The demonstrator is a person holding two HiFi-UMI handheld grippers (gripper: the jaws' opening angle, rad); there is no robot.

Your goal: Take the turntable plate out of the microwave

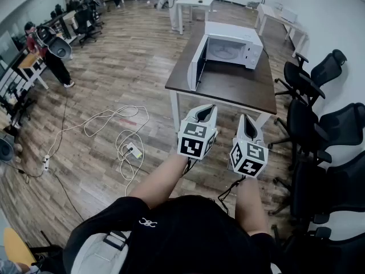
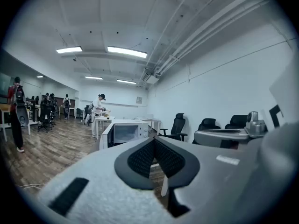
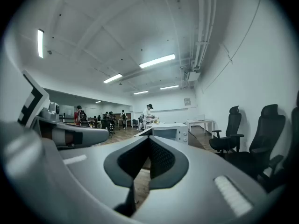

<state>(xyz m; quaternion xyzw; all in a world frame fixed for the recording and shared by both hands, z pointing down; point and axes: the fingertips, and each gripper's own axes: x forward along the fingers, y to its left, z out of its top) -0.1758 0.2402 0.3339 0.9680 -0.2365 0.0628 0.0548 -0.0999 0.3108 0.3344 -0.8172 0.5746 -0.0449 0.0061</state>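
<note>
A white microwave (image 1: 231, 45) stands at the far end of a dark brown table (image 1: 228, 84), its door (image 1: 197, 63) swung open to the left. Inside the lit cavity the pale turntable plate (image 1: 221, 51) shows faintly. Both grippers hover side by side before the table's near edge, well short of the microwave. My left gripper (image 1: 206, 111) is shut with nothing in it, and my right gripper (image 1: 246, 120) is shut and empty too. The left gripper view shows the microwave (image 2: 124, 132) just over the closed left gripper (image 2: 154, 143). The right gripper view shows the microwave (image 3: 170, 133) beyond the closed right gripper (image 3: 149, 140).
Several black office chairs (image 1: 319, 124) crowd the table's right side. White cables and a power strip (image 1: 130, 148) lie on the wood floor to the left. White tables (image 1: 194, 1) stand at the back, and a person (image 1: 48, 53) stands at far left.
</note>
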